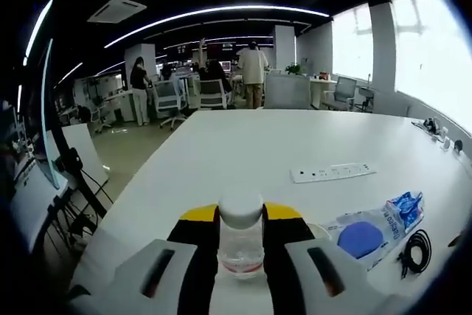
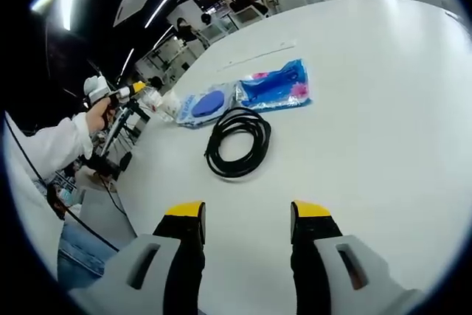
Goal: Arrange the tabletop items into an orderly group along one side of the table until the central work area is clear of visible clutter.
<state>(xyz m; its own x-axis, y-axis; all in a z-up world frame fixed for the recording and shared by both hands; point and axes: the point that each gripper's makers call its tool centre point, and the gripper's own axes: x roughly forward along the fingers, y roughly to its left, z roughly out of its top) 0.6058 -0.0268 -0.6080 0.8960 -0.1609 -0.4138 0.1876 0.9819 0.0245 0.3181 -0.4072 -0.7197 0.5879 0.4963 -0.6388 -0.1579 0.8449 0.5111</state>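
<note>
Right now your left gripper [image 1: 241, 220] has its jaws closed on a small clear bottle [image 1: 241, 245] with a white cap, held upright between the yellow-tipped fingers above the near edge of the white table [image 1: 251, 145]. Beyond it, toward the right of the left gripper view, lie a clear pouch with a blue disc [image 1: 363, 237], a coiled black cable [image 1: 417, 248] near the table's edge, and farther out a white power strip [image 1: 333, 172] lying crosswise.

Your right gripper [image 2: 248, 215] hovers over bare tabletop with its jaws wide apart and nothing between them. The coiled black cable [image 2: 237, 142] sits straight ahead of those jaws, near but apart from them, lying flat as a loose ring. Past it lie the blue disc pouch [image 2: 205, 105] and a blue patterned packet [image 2: 274, 88], touching each other, side by side.

Your right hand looks to be the nearer one for the cable: a forward reach along the jaws' own line would meet the coil's near strand. The bottle likely needs setting down beside that cluster.
</note>
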